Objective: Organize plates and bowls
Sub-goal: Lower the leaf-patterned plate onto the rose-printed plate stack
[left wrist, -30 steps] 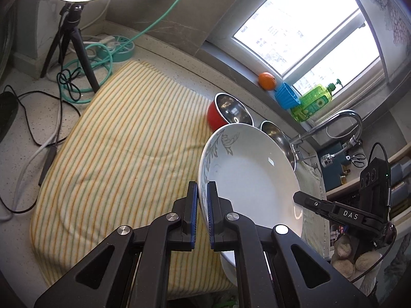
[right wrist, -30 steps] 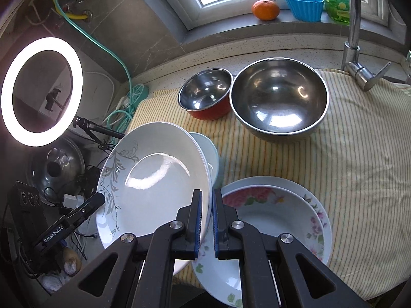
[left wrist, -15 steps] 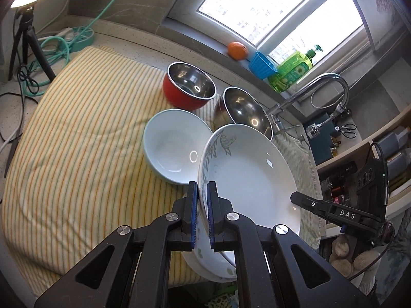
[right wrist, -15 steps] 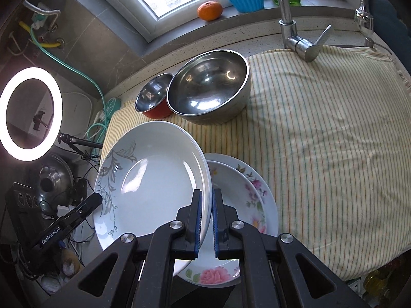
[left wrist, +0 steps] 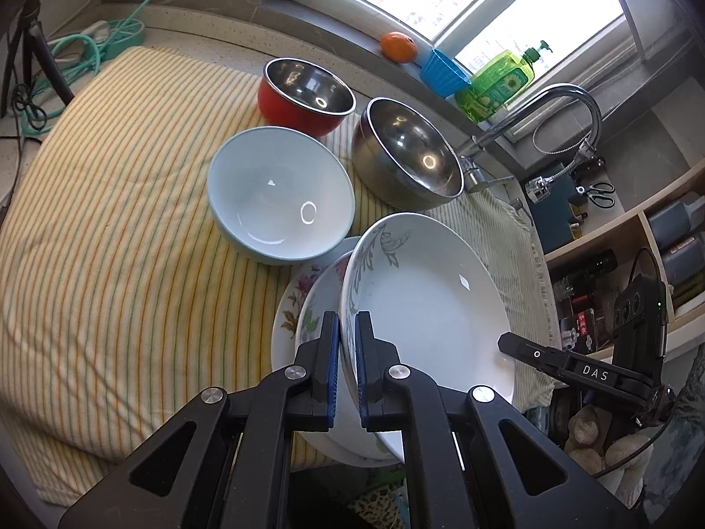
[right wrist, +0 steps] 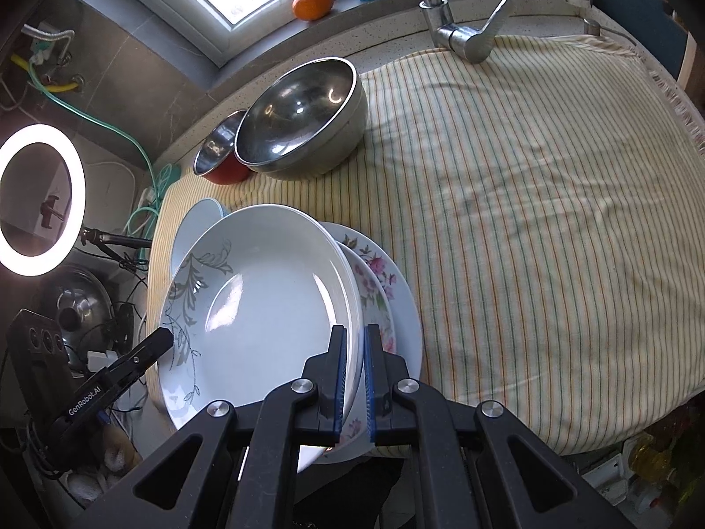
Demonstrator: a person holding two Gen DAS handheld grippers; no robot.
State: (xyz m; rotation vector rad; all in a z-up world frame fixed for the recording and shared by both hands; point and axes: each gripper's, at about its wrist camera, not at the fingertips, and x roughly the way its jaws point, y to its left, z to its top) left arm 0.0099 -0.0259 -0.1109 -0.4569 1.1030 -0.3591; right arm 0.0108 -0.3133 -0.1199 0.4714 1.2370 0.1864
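A white plate with a grey leaf pattern (left wrist: pixel 423 304) (right wrist: pixel 260 308) hangs tilted between both grippers. My left gripper (left wrist: pixel 347 322) is shut on its near rim, and my right gripper (right wrist: pixel 355 337) is shut on the opposite rim. Just beneath it lie two stacked floral plates (left wrist: pixel 304 308) (right wrist: pixel 379 282) on the striped cloth. A pale blue bowl (left wrist: pixel 280 194) (right wrist: pixel 198 220) stands beside them. Further back are a red bowl with a steel inside (left wrist: pixel 306 94) (right wrist: pixel 218 154) and a large steel bowl (left wrist: pixel 407 154) (right wrist: pixel 304 119).
The yellow striped cloth (left wrist: pixel 110 220) (right wrist: pixel 528 220) covers the counter. A tap (left wrist: pixel 528 119) (right wrist: pixel 458 22) stands behind the bowls. On the sill are an orange (left wrist: pixel 398 46), a blue cup (left wrist: pixel 443 72) and a green soap bottle (left wrist: pixel 498 81). A ring light (right wrist: pixel 42 205) stands at the left.
Both grippers have carried the leaf-pattern plate sideways and a little lower, from over bare cloth to above the floral plates. The blue bowl and steel bowls have come into the left wrist view.
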